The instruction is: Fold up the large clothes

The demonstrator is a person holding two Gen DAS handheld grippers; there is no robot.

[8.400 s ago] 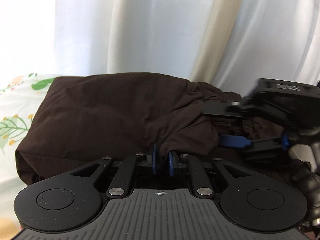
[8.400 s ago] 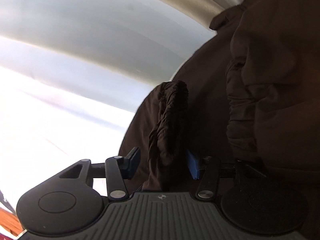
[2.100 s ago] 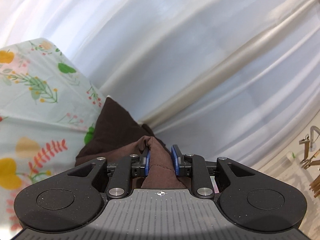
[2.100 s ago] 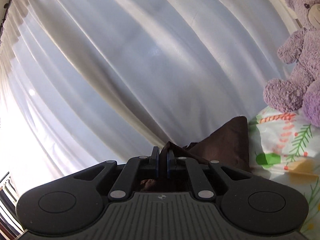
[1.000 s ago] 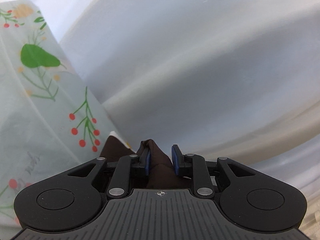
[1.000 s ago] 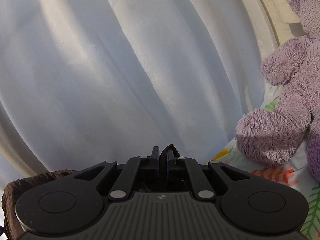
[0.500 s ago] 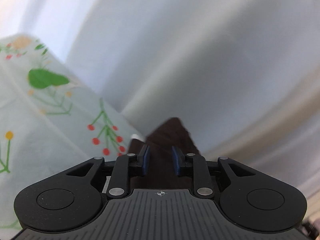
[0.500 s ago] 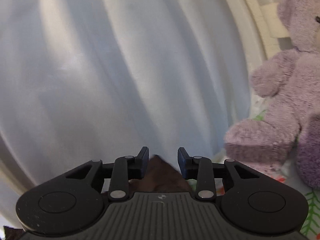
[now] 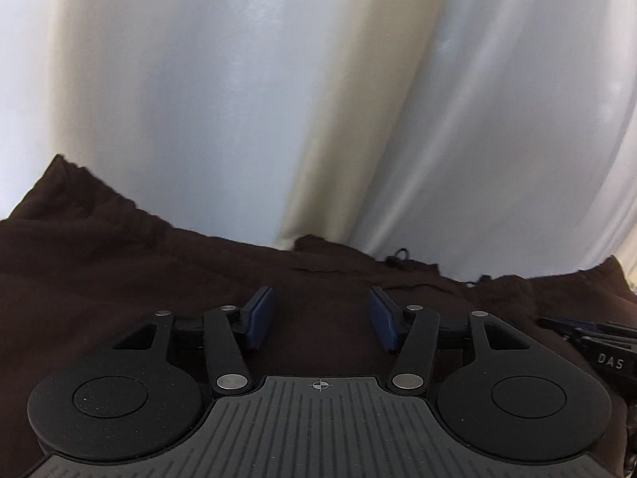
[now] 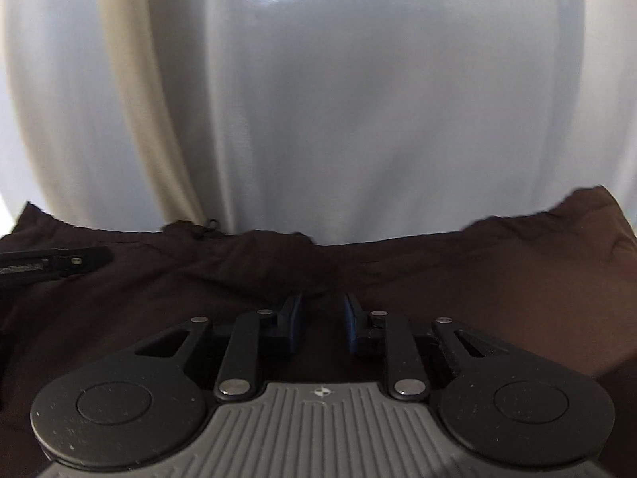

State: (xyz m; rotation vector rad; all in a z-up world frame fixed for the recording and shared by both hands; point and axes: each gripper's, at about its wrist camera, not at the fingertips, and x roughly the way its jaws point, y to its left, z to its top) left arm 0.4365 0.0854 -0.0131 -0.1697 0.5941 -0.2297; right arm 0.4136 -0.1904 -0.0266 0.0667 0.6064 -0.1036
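Below both cameras, dark brown cloth garment (image 9: 119, 279) lies spread before pale white curtain (image 9: 278, 99). Left tongs (image 9: 321, 320) opening, pads clear of cloth. Right tongs (image 10: 321, 324) closing, nothing pinched.

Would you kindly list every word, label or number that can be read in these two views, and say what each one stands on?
"DAS": white letters on the black body of the right gripper, at the right edge of the left wrist view.
A pale strip on the left gripper, at the left edge of the right wrist view: too blurred to read.
No text shows on the brown garment or the curtain.
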